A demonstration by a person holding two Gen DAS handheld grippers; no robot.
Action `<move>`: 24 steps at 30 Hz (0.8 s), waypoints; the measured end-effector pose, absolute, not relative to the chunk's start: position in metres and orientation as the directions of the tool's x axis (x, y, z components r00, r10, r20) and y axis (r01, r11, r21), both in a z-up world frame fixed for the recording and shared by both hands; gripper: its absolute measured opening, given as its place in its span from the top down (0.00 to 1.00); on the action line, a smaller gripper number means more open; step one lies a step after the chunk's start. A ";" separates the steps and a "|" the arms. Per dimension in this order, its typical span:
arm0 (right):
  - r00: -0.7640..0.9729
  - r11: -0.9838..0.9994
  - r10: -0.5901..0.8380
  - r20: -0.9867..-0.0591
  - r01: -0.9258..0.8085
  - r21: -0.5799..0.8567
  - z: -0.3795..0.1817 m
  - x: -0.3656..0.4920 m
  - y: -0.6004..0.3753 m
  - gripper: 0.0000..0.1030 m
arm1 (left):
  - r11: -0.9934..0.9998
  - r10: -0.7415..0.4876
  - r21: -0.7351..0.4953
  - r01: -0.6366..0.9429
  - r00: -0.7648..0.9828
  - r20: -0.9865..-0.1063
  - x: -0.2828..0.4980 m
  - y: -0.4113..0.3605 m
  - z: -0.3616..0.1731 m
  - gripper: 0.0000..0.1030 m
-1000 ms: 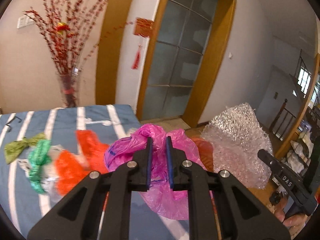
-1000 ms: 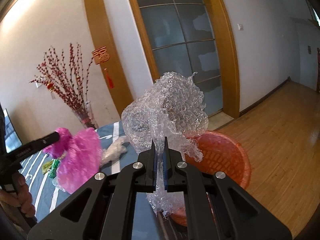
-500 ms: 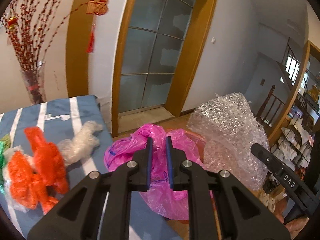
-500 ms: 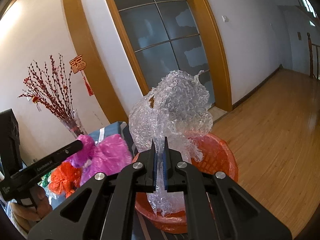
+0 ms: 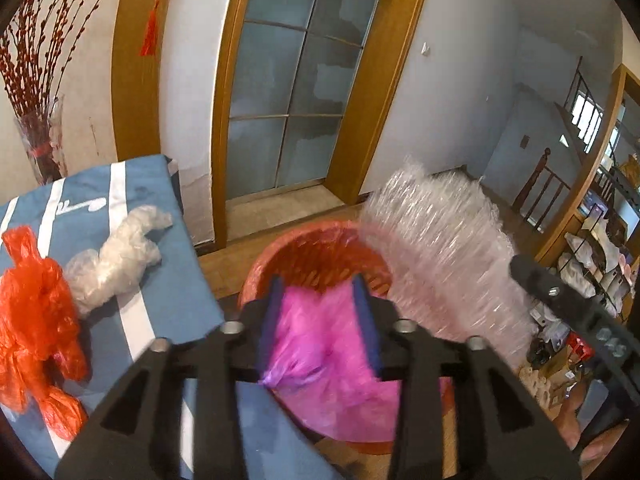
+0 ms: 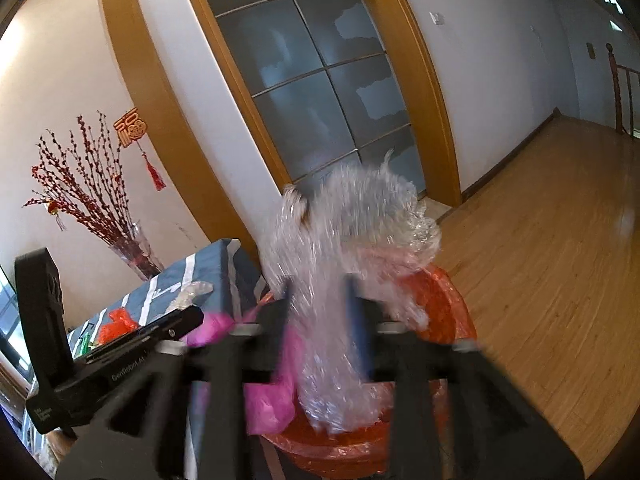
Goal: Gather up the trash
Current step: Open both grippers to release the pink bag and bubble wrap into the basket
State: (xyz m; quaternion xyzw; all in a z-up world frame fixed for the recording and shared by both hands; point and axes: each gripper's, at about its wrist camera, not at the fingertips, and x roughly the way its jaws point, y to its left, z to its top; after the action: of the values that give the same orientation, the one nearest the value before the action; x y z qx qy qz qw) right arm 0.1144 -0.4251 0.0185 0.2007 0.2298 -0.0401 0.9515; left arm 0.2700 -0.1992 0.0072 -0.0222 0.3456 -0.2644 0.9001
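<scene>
A red plastic basin (image 5: 304,240) stands on the floor beside the table. My left gripper (image 5: 317,284) hangs over it with its jaws opening; a pink plastic bag (image 5: 320,344) sits loose and blurred between the blue pads, sagging into the basin. To its right is the wad of clear bubble wrap (image 5: 440,256). In the right wrist view my right gripper (image 6: 318,284) is opening too, and the bubble wrap (image 6: 344,232) stands between its fingers with its lower end in the basin (image 6: 444,308), next to the pink bag (image 6: 268,400).
A table with a blue striped cloth (image 5: 160,300) lies left of the basin, carrying an orange bag (image 5: 36,312) and a crumpled clear bag (image 5: 116,256). A vase of red branches (image 5: 40,148) stands behind it. A glass door and wooden floor (image 6: 540,240) lie beyond.
Both grippers have come down over the red basin and their jaws have parted. The pink bag and the bubble wrap, gripped before, now hang loose and blurred between the pads.
</scene>
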 end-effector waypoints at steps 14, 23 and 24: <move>0.881 0.937 -0.087 -0.465 0.231 0.264 0.022 0.099 -0.422 0.38 | 0.910 -0.368 -0.098 0.403 0.675 -0.640 0.253 -0.152 -0.003 0.28; 0.877 0.953 -0.062 -0.476 0.194 0.233 0.024 0.098 -0.398 0.38 | 0.942 -0.290 -0.067 0.327 0.700 -0.652 0.239 -0.105 -0.004 0.22; 0.876 0.955 -0.058 -0.479 0.189 0.230 0.024 0.099 -0.395 0.38 | 0.945 -0.284 -0.067 0.320 0.702 -0.653 0.238 -0.100 -0.005 0.22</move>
State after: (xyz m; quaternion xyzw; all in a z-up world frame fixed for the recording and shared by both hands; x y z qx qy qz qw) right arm 0.0985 -0.3946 0.0244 0.1359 0.2404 -0.0642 0.9590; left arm 0.2377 -0.1001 -0.0049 0.0259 0.3496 -0.1637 0.9221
